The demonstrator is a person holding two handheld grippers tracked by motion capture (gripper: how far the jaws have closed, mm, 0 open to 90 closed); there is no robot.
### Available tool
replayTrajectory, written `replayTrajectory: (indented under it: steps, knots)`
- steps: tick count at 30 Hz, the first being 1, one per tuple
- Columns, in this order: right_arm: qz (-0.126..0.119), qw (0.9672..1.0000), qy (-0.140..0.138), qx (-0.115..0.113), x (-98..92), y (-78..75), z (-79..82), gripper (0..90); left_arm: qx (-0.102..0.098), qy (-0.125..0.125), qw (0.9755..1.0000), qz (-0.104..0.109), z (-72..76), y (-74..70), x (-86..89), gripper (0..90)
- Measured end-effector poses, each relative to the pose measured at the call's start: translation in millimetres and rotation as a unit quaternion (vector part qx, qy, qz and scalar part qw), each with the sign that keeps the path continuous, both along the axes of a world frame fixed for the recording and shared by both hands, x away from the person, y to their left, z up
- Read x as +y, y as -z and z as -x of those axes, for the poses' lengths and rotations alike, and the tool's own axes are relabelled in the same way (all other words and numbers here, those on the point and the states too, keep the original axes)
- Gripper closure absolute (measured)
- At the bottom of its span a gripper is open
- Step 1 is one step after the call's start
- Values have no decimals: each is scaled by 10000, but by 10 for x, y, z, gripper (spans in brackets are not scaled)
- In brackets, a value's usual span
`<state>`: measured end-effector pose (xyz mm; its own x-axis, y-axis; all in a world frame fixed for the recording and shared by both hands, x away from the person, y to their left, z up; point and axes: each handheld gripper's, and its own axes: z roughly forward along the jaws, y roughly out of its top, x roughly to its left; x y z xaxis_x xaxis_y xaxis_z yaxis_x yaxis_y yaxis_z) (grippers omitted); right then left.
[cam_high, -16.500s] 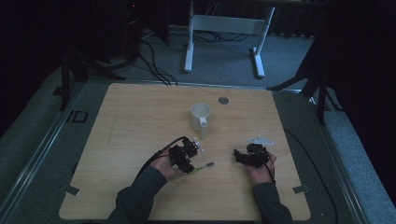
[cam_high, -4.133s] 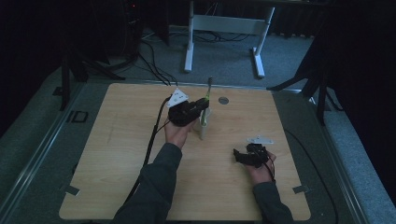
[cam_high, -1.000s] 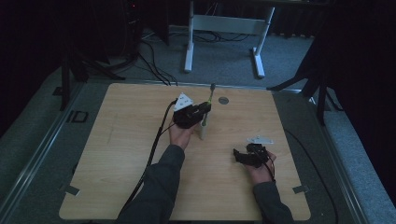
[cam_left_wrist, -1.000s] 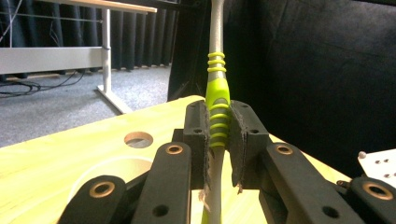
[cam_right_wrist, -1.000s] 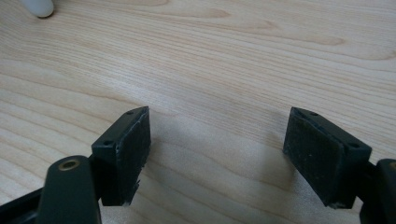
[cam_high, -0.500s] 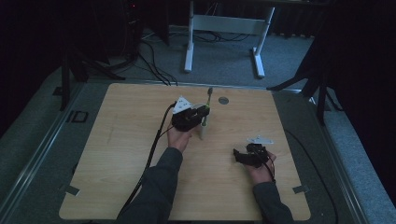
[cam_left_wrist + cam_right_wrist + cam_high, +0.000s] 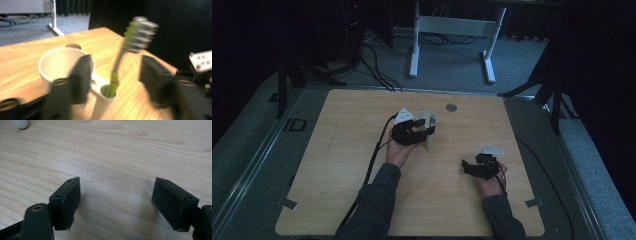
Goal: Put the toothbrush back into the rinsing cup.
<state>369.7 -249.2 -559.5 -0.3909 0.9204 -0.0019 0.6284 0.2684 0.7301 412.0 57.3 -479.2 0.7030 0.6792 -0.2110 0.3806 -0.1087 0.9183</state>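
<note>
A wooden table (image 7: 337, 165) seen from above in a dim room, with a person's two forearms reaching in from the near edge. The left gripper (image 7: 113, 75) sits at a white cup (image 7: 61, 65) near the table's middle; its jaws have just been opening and now stand wide, touching nothing. Between them a green toothbrush (image 7: 120, 62) stands tilted in the small side tube joined to the cup, bristle end up (the bristles are blurred). The right gripper (image 7: 116, 200) rests well apart toward the table's near right, jaws spread wide over bare wood, gripping nothing
</note>
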Motion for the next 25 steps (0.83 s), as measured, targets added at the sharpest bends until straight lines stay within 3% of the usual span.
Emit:
replayTrajectory:
  steps: [6,16,25]
  knots:
    - [0,10000,1,0,0,0,0,227,58,-57,10000,53,27,17,66,343]
    - [0,10000,0,-1,0,0,0,227,109,-38,9999,66,79,48,143,388]
    - [2,10000,0,-3,0,0,-1,227,169,-273,9990,-300,172,128,295,386]
